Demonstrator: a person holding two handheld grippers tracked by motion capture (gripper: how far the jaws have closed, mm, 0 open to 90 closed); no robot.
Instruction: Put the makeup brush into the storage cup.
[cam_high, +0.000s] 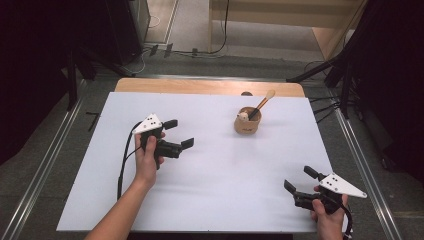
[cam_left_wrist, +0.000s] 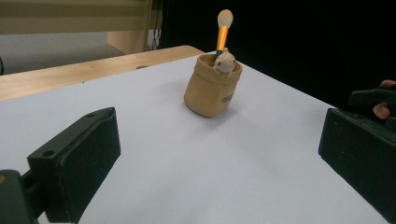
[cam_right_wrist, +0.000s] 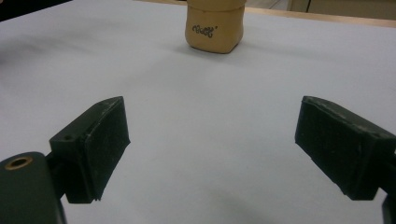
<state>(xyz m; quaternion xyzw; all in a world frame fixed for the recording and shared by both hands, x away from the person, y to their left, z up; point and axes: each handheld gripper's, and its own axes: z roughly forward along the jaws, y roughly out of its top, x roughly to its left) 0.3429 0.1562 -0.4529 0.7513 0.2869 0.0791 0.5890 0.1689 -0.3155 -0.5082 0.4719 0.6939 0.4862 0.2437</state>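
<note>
I take the tan pouch-shaped holder (cam_high: 247, 121) as my landmark; it stands upright on the white sheet (cam_high: 210, 200), a brush (cam_high: 263, 101) leaning out of it beside a small figure (cam_high: 243, 116) at its rim. My left gripper (cam_high: 179, 134) sits well to its left, jaws spread wide, gripping nothing. My right gripper (cam_high: 299, 180) hangs nearer me, to the holder's right, equally wide and empty.
</note>
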